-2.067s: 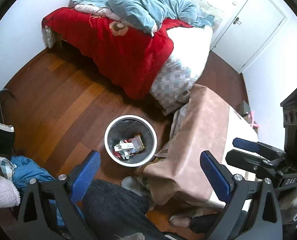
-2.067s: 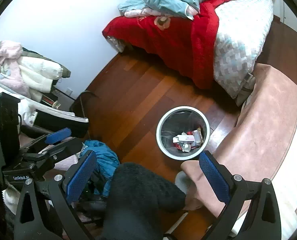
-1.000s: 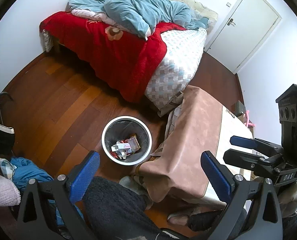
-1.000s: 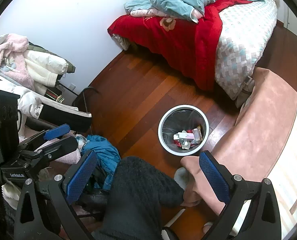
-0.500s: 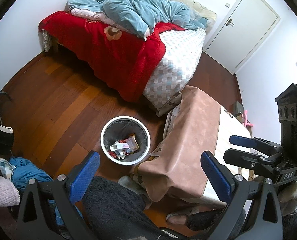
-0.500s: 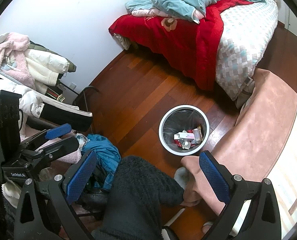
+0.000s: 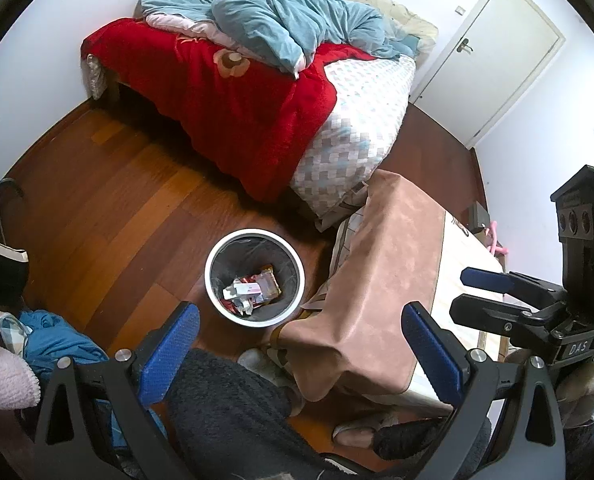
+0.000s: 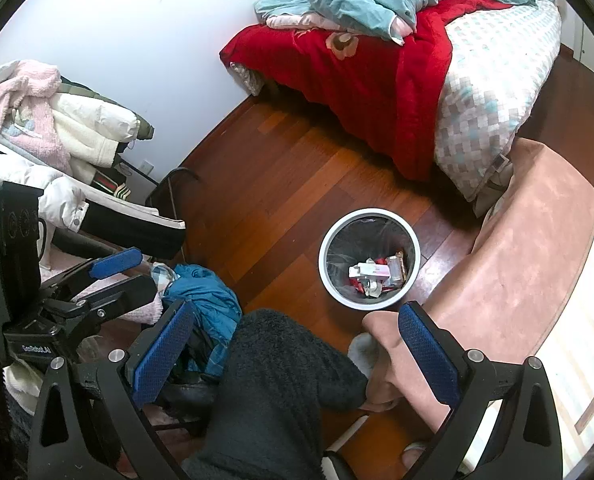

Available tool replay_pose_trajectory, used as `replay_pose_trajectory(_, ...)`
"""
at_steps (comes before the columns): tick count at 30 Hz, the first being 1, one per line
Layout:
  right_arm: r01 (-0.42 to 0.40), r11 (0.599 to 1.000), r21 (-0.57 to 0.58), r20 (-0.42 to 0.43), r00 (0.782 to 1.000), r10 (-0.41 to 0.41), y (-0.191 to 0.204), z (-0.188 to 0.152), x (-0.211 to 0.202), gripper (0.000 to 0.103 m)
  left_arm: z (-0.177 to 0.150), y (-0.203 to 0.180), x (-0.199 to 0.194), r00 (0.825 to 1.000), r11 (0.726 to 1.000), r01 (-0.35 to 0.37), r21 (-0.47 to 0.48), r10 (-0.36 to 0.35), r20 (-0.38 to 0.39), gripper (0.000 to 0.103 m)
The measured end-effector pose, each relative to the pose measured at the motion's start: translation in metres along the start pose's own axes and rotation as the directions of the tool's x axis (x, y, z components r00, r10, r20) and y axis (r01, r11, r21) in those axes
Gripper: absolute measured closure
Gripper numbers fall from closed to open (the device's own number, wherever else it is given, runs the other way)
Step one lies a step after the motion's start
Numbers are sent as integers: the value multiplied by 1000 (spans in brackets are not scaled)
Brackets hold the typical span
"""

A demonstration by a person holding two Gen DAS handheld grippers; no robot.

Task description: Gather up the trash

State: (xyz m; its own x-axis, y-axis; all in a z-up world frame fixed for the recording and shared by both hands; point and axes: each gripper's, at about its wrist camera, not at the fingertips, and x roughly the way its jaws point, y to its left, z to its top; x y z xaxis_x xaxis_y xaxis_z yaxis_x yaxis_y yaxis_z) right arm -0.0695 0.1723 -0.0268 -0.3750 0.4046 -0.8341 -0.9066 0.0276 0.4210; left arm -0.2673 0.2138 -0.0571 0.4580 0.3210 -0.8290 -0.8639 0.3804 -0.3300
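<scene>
Door [image 7: 493,56] shows only from the left wrist; clothes pile [image 8: 53,128] only from the right. Both jaws gape empty.

Ahead of you a bed [image 7: 361,120] stands against the wall, with a red blanket [image 7: 225,96] hanging over its side and a teal duvet [image 7: 281,20] bunched on top. To your right a pink cloth [image 7: 381,280] drapes a table near the white door [image 7: 493,52]. To your left, clothes [image 8: 57,120] are heaped above a blue garment [image 8: 205,296] on the wooden floor [image 7: 97,208].

"DAS" on right gripper [image 7: 493,294]; "GenRobot.AI" on left gripper [image 8: 117,274]
</scene>
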Motion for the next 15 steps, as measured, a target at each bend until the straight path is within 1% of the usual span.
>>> replay_pose_trajectory(15, 2, 1000, -8, -10, 1000, -2, -1, -2, 2, 0, 0, 1, 0, 1000, 1000, -1, -1, 1, -1, 0)
